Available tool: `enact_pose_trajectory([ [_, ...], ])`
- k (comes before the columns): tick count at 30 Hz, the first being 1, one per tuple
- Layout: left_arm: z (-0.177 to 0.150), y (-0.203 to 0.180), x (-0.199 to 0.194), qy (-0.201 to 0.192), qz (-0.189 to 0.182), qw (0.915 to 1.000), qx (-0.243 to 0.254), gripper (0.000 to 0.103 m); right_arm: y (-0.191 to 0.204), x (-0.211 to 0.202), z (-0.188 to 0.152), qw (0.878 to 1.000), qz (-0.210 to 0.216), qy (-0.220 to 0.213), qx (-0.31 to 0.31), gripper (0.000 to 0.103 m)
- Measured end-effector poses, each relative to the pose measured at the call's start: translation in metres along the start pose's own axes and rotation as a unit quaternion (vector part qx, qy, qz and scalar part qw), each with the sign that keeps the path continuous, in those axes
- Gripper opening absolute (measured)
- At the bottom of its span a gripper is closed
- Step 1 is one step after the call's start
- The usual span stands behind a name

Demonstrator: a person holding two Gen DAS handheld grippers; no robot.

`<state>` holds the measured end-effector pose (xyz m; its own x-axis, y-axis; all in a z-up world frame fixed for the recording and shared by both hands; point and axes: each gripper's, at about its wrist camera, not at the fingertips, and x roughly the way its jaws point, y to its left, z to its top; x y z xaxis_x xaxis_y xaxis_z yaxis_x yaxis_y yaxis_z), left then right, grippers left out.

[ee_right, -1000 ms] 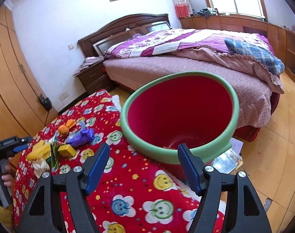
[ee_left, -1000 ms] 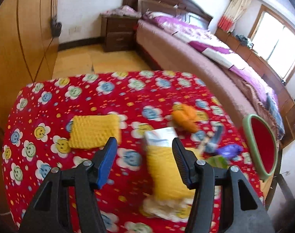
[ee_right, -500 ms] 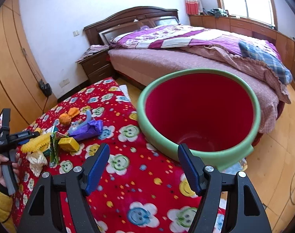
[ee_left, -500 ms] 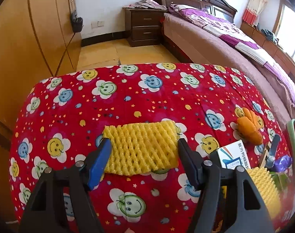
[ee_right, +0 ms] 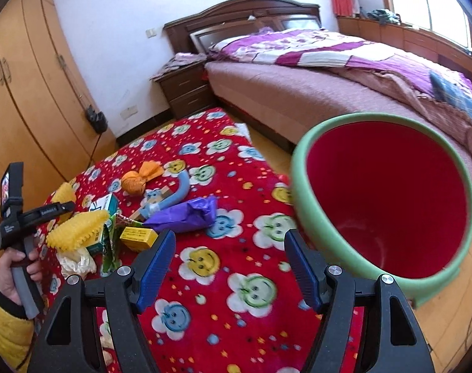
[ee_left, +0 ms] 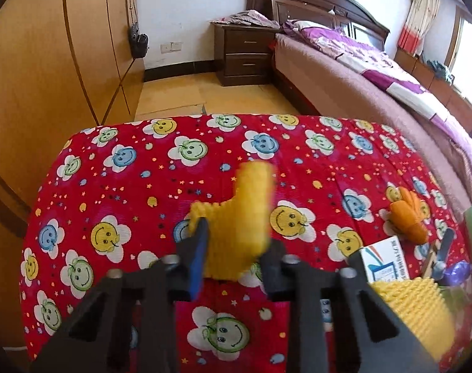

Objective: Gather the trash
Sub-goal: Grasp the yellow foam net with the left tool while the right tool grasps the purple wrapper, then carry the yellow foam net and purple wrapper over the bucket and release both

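Since half a second ago the left gripper (ee_left: 236, 248) has gone from straddling the flat yellow foam net (ee_left: 242, 217) with wide jaws to squeezing it: the jaws are closing on it now, and the net is bunching up between them into a crumpled, upright fold instead of lying flat. The right gripper (ee_right: 229, 267) has swung across the room, so the bin (ee_right: 301, 186) is now sitting further to the right of its view and the trash pile is showing more fully; its jaws are standing spread with nothing between them. The room is a bedroom, with a bed (ee_right: 298, 93) under a purple and white quilt, a dark wooden nightstand (ee_left: 245, 52), orange wooden wardrobe doors (ee_left: 33, 77) and a wooden floor. The table (ee_left: 127, 186) is wearing a red ribbed cloth printed with smiling flowers. The bin is a round red tub with a thick pale green rim, tilting its mouth toward the right camera at the table's edge. On the cloth, well apart from the squeezed net, more trash is lying in a loose pile: a second yellow foam net (ee_right: 77, 227), ridged and puffy, a crumpled purple wrapper (ee_right: 186, 214), an orange twisted wrapper (ee_right: 139, 178), a white carton (ee_left: 385, 261) and a small yellow box (ee_right: 137, 236). A hand (ee_right: 11, 270) in a yellow sleeve is gripping the left gripper's handle.
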<state>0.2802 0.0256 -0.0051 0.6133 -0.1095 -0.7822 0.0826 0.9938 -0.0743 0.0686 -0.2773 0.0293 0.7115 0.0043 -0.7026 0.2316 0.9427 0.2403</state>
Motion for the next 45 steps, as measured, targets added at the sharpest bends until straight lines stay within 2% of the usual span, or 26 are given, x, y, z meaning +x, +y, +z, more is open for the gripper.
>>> enact_pose_trajectory([
  [2,-0.003,0.005,-0.007,-0.001,-0.017,0.9998,-0.009,0.013,0.004,0.008,0.003,1.0,0.006,0.009,-0.002,0.074],
  [3,-0.004,0.005,-0.009,-0.001,-0.026,0.9996,-0.012,0.013,0.007,0.013,0.004,1.0,0.012,0.013,-0.003,0.074],
  [16,-0.026,-0.019,-0.064,-0.03,-0.114,0.9931,0.006,0.012,0.042,0.067,0.014,0.996,0.029,0.068,-0.048,0.074],
  [19,-0.031,-0.025,-0.073,-0.03,-0.131,0.9909,0.009,0.012,0.051,0.07,0.011,0.995,0.015,0.062,-0.074,0.074],
  [22,-0.032,-0.034,-0.081,-0.034,-0.142,0.9892,0.015,0.012,0.051,0.071,0.01,0.996,0.014,0.056,-0.074,0.073],
  [25,-0.036,-0.042,-0.088,-0.037,-0.151,0.9876,0.02,0.012,0.048,0.069,0.008,0.996,0.008,0.05,-0.075,0.055],
  [26,-0.037,-0.044,-0.091,-0.038,-0.154,0.9871,0.022,0.012,0.046,0.068,0.008,0.996,0.01,0.049,-0.075,0.037],
  [27,-0.037,-0.045,-0.093,-0.038,-0.157,0.9866,0.022,0.012,0.045,0.066,0.007,0.996,0.007,0.049,-0.075,0.029],
  [31,-0.043,-0.053,-0.104,-0.042,-0.169,0.9845,0.024,0.012,0.034,0.055,0.002,0.997,0.023,0.049,-0.058,0.025],
  [38,-0.058,-0.069,-0.126,-0.054,-0.184,0.9808,0.037,0.012,0.018,0.019,-0.01,0.998,0.045,0.029,-0.028,0.024],
  [45,-0.069,-0.088,-0.146,-0.06,-0.214,0.9739,0.046,0.012,-0.004,-0.018,-0.017,0.999,0.044,0.003,-0.005,0.024],
])
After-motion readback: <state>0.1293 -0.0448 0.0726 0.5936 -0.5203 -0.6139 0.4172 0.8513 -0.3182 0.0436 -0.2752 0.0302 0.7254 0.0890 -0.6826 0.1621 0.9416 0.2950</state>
